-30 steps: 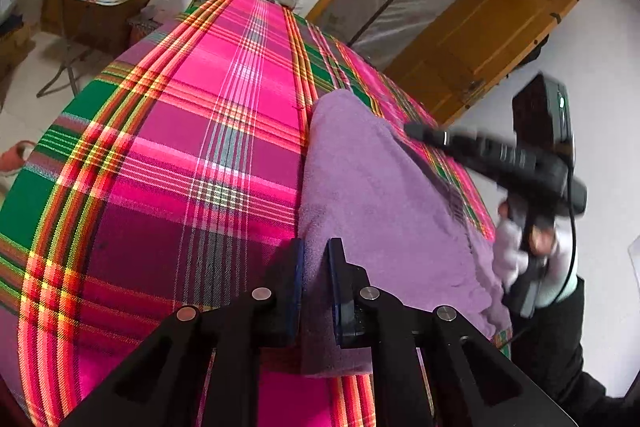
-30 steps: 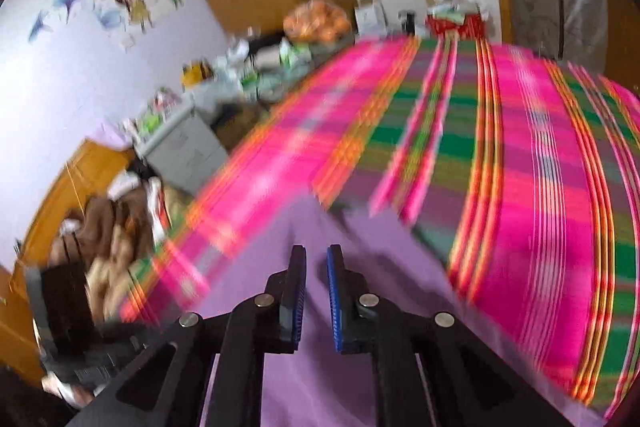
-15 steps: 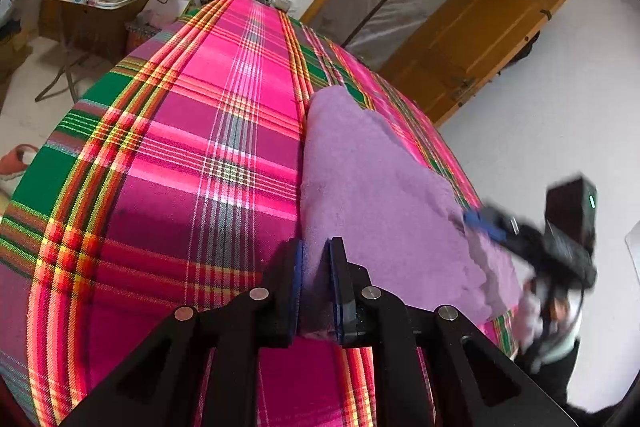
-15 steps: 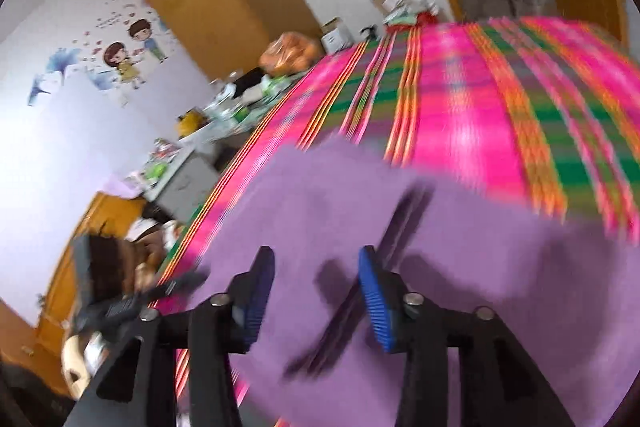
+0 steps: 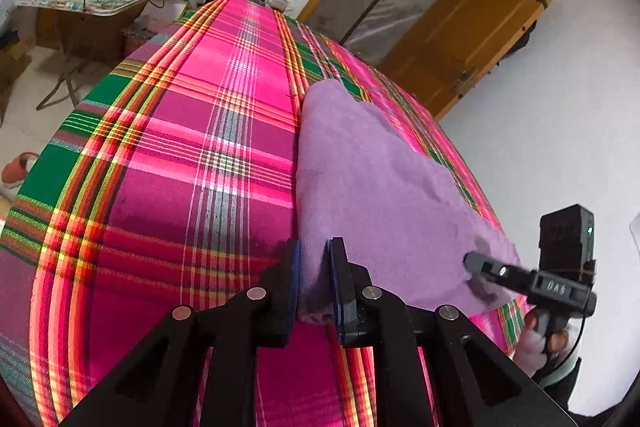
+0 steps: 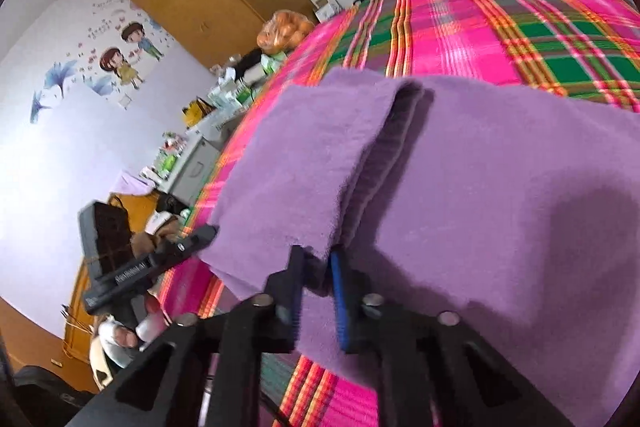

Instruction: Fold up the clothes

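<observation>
Since half a second ago, right hand-held gripper (image 6: 316,269) has closed from wide onto the purple garment's (image 5: 372,183) near edge. Left hand-held gripper (image 5: 314,267) pinches the other near corner. Garment lies on plaid bedspread (image 5: 180,147); cluttered desk (image 5: 80,3) beyond.

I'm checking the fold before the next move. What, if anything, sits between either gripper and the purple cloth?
Nothing visible. The left gripper and the right gripper each already pinch an edge of the purple cloth lying on the plaid bedspread.
</observation>
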`<state>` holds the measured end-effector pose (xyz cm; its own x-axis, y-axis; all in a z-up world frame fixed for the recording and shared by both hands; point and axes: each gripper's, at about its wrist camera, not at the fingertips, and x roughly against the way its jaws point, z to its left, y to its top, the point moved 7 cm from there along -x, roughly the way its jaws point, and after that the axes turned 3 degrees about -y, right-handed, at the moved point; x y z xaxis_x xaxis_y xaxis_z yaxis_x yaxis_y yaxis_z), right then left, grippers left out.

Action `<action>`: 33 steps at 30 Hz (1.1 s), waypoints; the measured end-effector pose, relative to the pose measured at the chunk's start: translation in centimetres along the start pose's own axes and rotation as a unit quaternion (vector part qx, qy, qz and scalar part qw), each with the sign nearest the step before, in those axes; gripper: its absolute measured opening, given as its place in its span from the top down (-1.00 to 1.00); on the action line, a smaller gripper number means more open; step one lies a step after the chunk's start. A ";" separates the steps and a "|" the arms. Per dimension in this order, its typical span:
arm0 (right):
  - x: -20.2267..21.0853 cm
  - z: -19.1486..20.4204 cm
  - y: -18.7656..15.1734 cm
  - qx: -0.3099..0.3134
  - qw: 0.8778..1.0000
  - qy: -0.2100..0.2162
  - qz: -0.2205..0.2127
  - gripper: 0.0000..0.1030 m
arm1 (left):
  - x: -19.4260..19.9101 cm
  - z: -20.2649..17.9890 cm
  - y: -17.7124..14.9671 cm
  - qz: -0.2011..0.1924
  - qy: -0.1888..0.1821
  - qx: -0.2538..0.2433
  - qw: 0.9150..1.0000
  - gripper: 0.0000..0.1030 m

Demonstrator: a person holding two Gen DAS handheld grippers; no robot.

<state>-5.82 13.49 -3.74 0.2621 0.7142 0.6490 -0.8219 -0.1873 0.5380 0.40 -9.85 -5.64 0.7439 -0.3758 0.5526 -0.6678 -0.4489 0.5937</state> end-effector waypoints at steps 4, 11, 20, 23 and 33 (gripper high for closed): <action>0.1 -1.0 -0.2 0.003 1.000 -0.024 0.005 0.89 | 0.5 -0.1 -0.4 0.001 -0.005 -0.009 1.000 0.73; 3.9 1.7 1.1 0.068 0.992 -0.038 -0.102 0.85 | 2.3 -0.6 0.5 -0.025 0.000 -0.025 0.999 0.75; -1.6 3.3 -0.9 0.123 0.989 -0.062 -0.049 0.90 | -0.6 -1.7 1.2 0.005 0.010 -0.054 0.998 0.75; -1.4 2.8 -0.7 0.110 0.992 -0.047 -0.036 0.95 | -1.8 -1.9 0.9 0.021 0.011 -0.062 0.998 0.71; -2.2 5.0 4.9 0.113 0.992 -0.034 -0.050 0.86 | -2.1 -3.1 4.8 0.007 0.021 -0.085 0.996 0.71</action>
<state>-7.89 7.66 0.18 0.3760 0.6912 0.6171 -0.6583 -0.2694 0.7029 -4.46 -8.67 -2.15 0.7357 -0.3443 0.5833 -0.6748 -0.2983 0.6750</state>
